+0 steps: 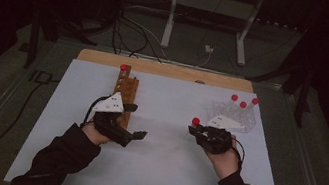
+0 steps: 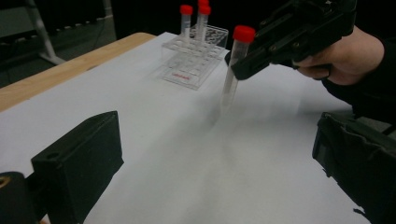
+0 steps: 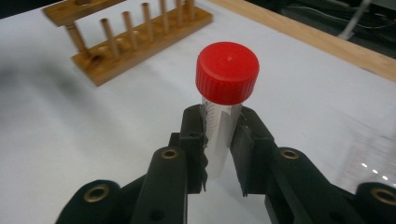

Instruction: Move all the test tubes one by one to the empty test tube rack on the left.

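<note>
Red-capped tube (image 3: 223, 112) — clamped upright in right tool (image 3: 219, 154).

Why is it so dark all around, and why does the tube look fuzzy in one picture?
High view: the room is dim; the white table sheet catches most of the light. Left gripper view: the held tube looks smeared toward its bottom, probably motion blur. Right gripper view: its red cap is sharp, while the wooden rack behind looks soft.

i count red-capped tubes (image 1: 234, 98): five | racks: two, one wooden rack (image 1: 125, 88), one clear rack (image 1: 234, 116) | grippers i run: two
</note>
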A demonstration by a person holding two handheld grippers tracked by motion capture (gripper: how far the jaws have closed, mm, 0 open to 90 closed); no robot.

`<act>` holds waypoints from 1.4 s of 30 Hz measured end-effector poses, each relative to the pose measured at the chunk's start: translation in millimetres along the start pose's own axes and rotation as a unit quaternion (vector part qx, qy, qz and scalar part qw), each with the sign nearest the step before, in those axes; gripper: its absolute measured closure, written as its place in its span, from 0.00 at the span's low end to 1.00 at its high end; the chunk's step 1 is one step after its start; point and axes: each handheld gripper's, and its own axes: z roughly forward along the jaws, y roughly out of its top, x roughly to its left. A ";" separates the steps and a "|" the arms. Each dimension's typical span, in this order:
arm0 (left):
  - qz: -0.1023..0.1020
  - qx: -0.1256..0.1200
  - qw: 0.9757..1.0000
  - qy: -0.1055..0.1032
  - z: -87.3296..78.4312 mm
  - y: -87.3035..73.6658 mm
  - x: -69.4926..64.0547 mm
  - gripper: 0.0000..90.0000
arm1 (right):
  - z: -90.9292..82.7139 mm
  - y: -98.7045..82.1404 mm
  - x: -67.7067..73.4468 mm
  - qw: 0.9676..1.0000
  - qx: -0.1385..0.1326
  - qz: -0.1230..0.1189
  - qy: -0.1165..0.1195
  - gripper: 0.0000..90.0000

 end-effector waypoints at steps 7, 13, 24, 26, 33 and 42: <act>0.006 0.004 1.000 -0.018 9.1 3.1 -7.1 0.03 | 7.2 -0.5 18.7 1.000 0.004 -0.015 0.028 0.84; 0.013 0.007 0.999 -0.031 18.5 7.3 -13.4 0.03 | 10.1 -1.1 27.8 0.999 0.006 -0.022 0.040 0.84; 0.032 0.002 0.998 -0.056 37.4 17.3 -26.5 0.08 | 12.0 -1.4 38.1 0.998 0.011 -0.031 0.056 0.84; 0.035 0.000 0.998 -0.057 40.1 18.3 -27.7 0.09 | 12.5 -1.6 39.0 0.998 0.010 -0.032 0.058 0.84; 0.038 -0.005 0.998 -0.057 49.9 20.1 -30.2 0.25 | 12.8 -1.0 45.0 0.997 0.011 -0.036 0.070 0.84; 0.044 -0.004 0.998 -0.048 61.6 20.2 -30.2 0.53 | 12.0 0.4 49.5 0.996 0.009 -0.040 0.079 0.84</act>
